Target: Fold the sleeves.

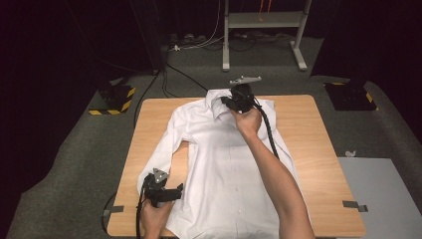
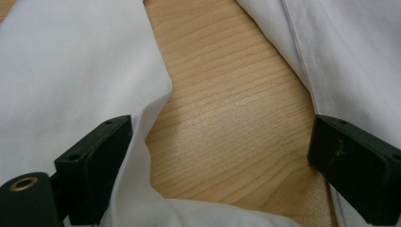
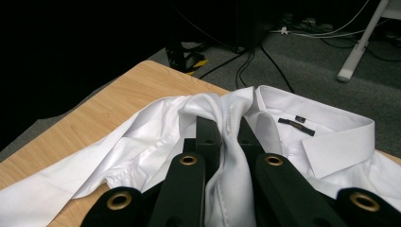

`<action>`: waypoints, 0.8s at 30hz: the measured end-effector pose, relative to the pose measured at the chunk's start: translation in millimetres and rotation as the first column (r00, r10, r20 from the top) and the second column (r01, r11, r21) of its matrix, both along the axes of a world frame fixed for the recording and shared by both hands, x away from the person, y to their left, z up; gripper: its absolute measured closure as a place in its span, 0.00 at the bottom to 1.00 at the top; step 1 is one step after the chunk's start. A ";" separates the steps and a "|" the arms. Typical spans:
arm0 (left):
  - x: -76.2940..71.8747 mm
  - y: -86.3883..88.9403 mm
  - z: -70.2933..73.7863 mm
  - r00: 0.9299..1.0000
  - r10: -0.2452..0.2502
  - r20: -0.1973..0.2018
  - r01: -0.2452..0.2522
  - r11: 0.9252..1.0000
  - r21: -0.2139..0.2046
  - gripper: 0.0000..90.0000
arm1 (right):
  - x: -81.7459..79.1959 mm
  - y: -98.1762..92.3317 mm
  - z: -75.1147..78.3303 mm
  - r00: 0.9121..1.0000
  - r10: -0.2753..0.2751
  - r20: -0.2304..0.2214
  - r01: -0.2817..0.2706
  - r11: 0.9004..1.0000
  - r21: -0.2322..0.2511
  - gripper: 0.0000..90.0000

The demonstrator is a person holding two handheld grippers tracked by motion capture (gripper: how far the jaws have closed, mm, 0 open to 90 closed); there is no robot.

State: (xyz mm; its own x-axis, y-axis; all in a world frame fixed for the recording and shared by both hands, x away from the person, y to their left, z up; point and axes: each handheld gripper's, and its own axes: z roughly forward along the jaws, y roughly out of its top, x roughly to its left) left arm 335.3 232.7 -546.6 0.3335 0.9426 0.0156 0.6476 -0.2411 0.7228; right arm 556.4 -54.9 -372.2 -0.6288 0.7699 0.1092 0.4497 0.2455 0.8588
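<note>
Dark curtains and grey carpet surround the wooden table (image 1: 318, 149), where a white shirt (image 1: 224, 169) lies spread flat with its collar (image 3: 331, 137) at the far edge. At that far end the right gripper (image 1: 225, 101) has its jaws closed tight on a bunched fold of the shirt next to the collar; in the right gripper view the cloth is squeezed between the two black jaws and rises over their tips, with the collar just to the right of them. At the near left corner the left gripper (image 1: 171, 191) rests low with its jaws wide apart. Between them lies bare wood, the sleeve (image 2: 71, 71) under one jaw and the shirt's side edge beside the other.
</note>
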 end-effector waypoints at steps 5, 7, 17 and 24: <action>-0.1 -0.1 0.0 1.000 0.002 0.000 -0.002 1.000 0.001 0.09 | 3.8 -0.6 -3.8 1.000 -0.011 -0.004 0.011 1.000 0.007 0.95; -0.1 -0.2 0.0 1.000 0.002 0.001 -0.002 1.000 0.001 0.09 | 4.3 -0.7 -4.3 1.000 -0.011 -0.003 0.011 1.000 0.009 0.95; -0.1 -0.3 0.0 1.000 0.003 0.001 -0.003 1.000 0.002 0.09 | 10.7 10.2 -18.5 1.000 0.002 -0.020 -0.002 1.000 -0.003 0.95; 0.0 -0.5 0.0 1.000 0.006 0.000 -0.006 1.000 0.000 0.09 | 15.5 17.4 -28.3 0.999 0.004 -0.033 -0.004 1.000 0.003 0.95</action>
State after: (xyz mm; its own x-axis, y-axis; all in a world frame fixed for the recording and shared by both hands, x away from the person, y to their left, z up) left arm 335.3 232.3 -546.6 0.3277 0.9447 0.0155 0.6490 -0.2370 0.7229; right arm 571.9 -37.5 -400.5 -0.6278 0.7670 0.1327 0.4771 0.2445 0.8441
